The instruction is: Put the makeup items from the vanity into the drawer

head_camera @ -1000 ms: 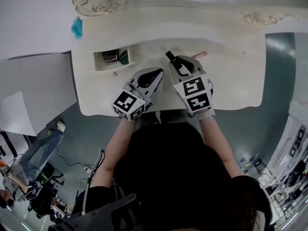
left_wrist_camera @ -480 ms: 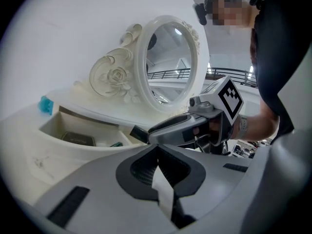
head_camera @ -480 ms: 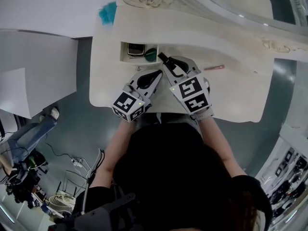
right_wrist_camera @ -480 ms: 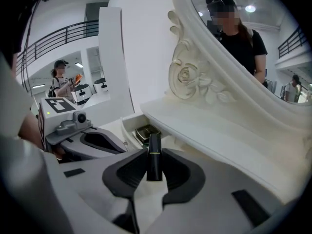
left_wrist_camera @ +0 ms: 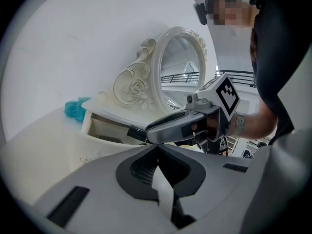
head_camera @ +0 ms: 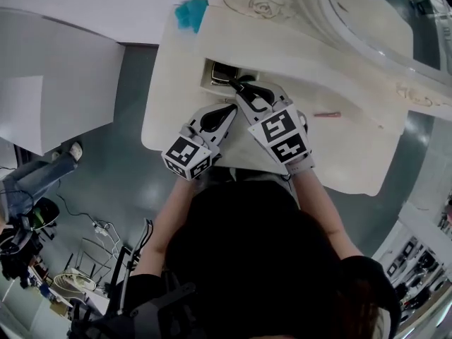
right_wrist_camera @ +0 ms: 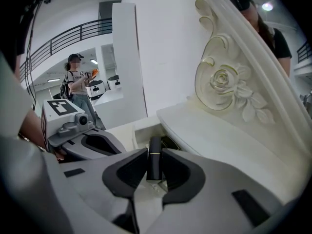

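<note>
My right gripper (right_wrist_camera: 155, 165) is shut on a black lipstick tube (right_wrist_camera: 155, 157) with a thin gold band, which stands out past the fingertips. In the head view the right gripper (head_camera: 241, 92) holds the tube's tip (head_camera: 232, 83) at the mouth of the open drawer (head_camera: 214, 71) in the cream vanity (head_camera: 169, 111). A dark compact (head_camera: 226, 73) lies inside the drawer. My left gripper (head_camera: 227, 109) hovers just left of the right one, over the vanity top; its jaws (left_wrist_camera: 157, 149) meet at the tips with nothing between them. A pink pencil (head_camera: 327, 114) lies on the top to the right.
A teal object (head_camera: 191, 13) sits at the vanity's back left corner. An ornate oval mirror frame (left_wrist_camera: 146, 82) rises behind the drawer unit. The raised shelf (right_wrist_camera: 219, 140) runs along the back. The vanity's front edge is close to my body.
Both grippers have moved left across the vanity toward the drawer, the right one carrying the black tube to the drawer's mouth. The pink pencil stays where it lay.
</note>
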Tool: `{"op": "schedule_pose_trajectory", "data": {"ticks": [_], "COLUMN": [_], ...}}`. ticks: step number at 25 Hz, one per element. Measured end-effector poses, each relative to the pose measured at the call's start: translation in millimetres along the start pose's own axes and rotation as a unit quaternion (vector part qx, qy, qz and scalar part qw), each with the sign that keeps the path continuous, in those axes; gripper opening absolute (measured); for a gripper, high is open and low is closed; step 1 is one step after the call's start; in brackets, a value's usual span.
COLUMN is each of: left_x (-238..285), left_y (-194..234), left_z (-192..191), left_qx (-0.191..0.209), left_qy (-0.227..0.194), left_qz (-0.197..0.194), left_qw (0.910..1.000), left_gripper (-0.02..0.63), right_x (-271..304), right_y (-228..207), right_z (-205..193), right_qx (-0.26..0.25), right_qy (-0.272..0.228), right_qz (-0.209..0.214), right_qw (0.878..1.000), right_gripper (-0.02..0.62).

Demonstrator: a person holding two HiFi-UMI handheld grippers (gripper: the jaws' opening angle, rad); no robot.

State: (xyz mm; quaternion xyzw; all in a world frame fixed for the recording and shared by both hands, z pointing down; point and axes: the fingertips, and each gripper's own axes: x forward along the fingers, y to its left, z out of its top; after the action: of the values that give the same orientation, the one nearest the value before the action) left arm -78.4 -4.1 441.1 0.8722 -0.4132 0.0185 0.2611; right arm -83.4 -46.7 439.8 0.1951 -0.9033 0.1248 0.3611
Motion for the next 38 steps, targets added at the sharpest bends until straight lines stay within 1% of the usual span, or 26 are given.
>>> {"op": "schedule_pose_trajectory", "data": {"ticks": [9,18,23,28,35,38], "left_x": [-15,-24,-26,-27,-26,-25], "left_y": [17,25,27,26,22,20], "left_z": [2,0,1,3,0,1], "left_qx": [-0.008,-0.015,-0.015,-0.014,-0.014,-0.013], "left_qy": [-0.012,-0.015,-0.018,-0.020,-0.018,-0.018], "left_qz": [0.022,0.032,0.034,0.032,0.029,0.026], "left_qw": [0.9997,0.9992,0.9992,0.9992,0.9993,0.9994], "left_gripper": [0.012,0.012,0.012,0.012,0.012,0.012], "right_x": [20,33,33,28,15,8], "right_y": [11,7,8,12,2,-1], "right_z": [13,10,10,11,8,2], "right_qx": [-0.011,-0.010,-0.013,-0.011,-0.007,-0.010], "right_qy": [0.015,0.041,0.035,0.030,0.017,0.023], "right_qz": [0.042,0.048,0.045,0.050,0.021,0.012], "right_qw": [0.999,0.998,0.998,0.998,1.000,1.000], "right_gripper": [0.103,0.103,0.103,0.109,0.114,0.113]}}
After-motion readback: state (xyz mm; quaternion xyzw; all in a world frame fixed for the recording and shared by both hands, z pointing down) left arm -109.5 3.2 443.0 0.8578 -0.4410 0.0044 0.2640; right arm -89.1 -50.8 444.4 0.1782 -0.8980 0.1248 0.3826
